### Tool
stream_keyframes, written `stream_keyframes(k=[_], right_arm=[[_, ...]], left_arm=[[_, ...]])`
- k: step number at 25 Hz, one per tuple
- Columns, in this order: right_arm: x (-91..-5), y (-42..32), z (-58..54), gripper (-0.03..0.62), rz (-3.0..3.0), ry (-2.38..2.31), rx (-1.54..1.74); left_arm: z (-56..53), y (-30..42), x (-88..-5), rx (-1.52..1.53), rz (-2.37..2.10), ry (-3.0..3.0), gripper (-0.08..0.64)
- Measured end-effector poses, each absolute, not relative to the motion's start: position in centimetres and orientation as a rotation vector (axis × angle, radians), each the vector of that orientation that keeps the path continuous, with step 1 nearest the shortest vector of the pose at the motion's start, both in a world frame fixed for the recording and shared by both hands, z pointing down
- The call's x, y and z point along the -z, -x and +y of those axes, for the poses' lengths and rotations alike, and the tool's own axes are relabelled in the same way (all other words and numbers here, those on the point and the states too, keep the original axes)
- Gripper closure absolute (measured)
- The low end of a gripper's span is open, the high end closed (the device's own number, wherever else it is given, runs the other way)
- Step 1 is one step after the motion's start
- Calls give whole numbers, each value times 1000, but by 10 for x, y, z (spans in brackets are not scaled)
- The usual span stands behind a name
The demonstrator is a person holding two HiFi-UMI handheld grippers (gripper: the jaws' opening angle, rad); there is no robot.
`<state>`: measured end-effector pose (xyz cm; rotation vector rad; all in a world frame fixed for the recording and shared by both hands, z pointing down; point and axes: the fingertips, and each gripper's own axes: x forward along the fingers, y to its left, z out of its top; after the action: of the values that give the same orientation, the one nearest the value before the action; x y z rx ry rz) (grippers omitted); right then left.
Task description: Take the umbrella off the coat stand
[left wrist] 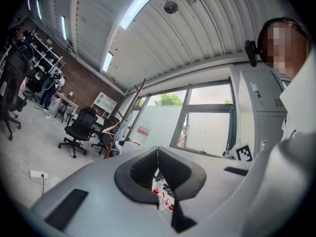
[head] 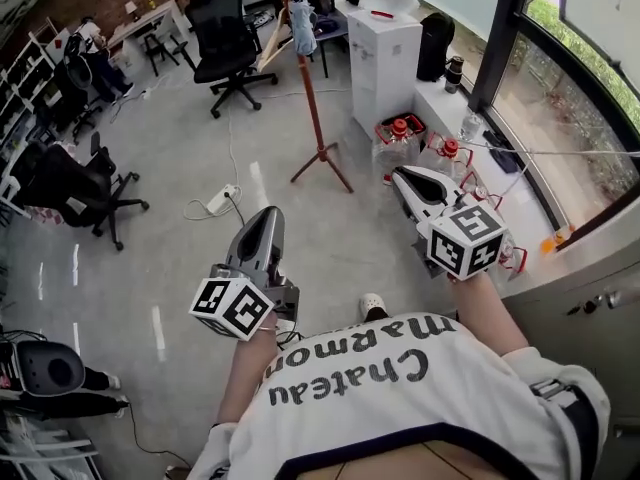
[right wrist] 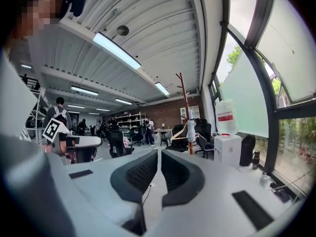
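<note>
Left gripper and right gripper are hovering with jaws closed and empty, far from the umbrella hanging near the coat stand's top — jaws should be opening during approach.

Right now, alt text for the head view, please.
A person holds the left gripper and right gripper, both shut and empty, out over an office floor. Ahead stands a red coat stand with a pale blue umbrella hanging near its top, far from both.
</note>
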<state>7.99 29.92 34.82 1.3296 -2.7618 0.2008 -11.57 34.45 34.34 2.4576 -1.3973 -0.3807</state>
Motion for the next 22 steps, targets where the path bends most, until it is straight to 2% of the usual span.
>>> stream_keyframes(k=[6,22], right_arm=[[-321,-78,212,552,-2812,-1291,-194],[-341,-100,82,551,-2816,-1244,-362]], left_arm=[[267,116,-310,379,-1458,-2512,535],[137,84,-327,359,-1428,-2511,535]])
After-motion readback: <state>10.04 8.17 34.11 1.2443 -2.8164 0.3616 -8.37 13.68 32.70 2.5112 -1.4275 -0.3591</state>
